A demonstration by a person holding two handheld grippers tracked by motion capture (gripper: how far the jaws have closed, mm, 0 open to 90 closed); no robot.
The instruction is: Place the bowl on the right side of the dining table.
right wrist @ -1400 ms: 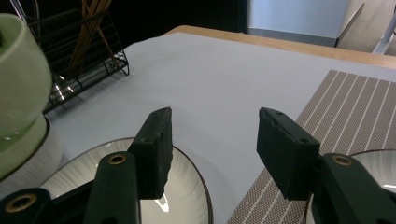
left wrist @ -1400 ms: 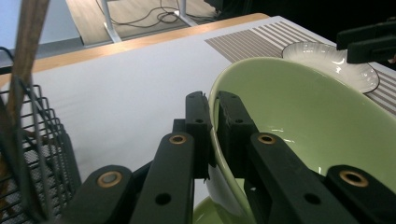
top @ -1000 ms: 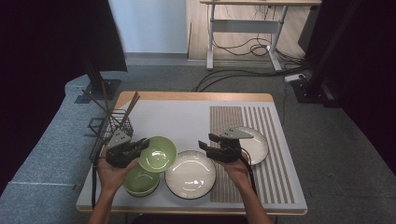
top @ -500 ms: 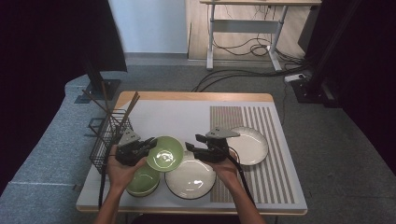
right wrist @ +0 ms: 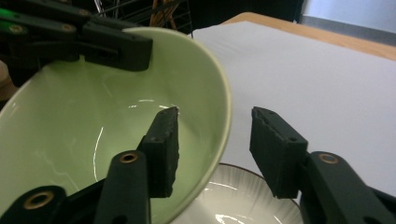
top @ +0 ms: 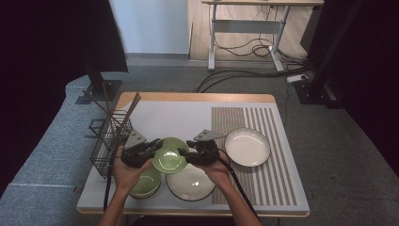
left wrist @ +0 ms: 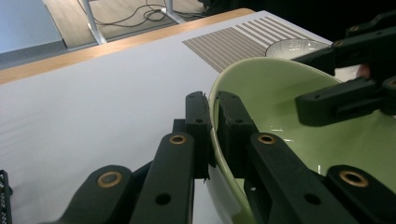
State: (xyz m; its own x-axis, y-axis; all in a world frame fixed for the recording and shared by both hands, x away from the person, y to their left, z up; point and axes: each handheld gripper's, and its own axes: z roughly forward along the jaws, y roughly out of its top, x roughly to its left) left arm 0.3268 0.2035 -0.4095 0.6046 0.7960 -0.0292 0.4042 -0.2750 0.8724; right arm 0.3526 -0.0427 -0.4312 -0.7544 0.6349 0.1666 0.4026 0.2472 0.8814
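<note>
A green bowl (top: 169,155) hangs tilted above the table, and my left gripper (top: 155,147) is shut on its left rim. In the left gripper view the jaws (left wrist: 212,116) pinch the bowl's wall (left wrist: 289,107). My right gripper (top: 183,154) straddles the opposite rim. One jaw sits inside the bowl (right wrist: 93,121) and the other outside, with a gap to the rim (right wrist: 215,121). Its jaws have just been closing, with the rim between them. The right gripper (left wrist: 336,79) also appears across the bowl in the left gripper view.
A second green bowl (top: 146,184) rests at the front left. A white plate (top: 190,184) lies under the raised bowl, and another white plate (top: 247,147) sits on the striped mat (top: 273,179). A wire basket (top: 109,141) with sticks stands at the left edge.
The left gripper carried the green bowl a little rightward. The right gripper moved left from the plate on the mat to the bowl's rim, and its jaws narrowed.
</note>
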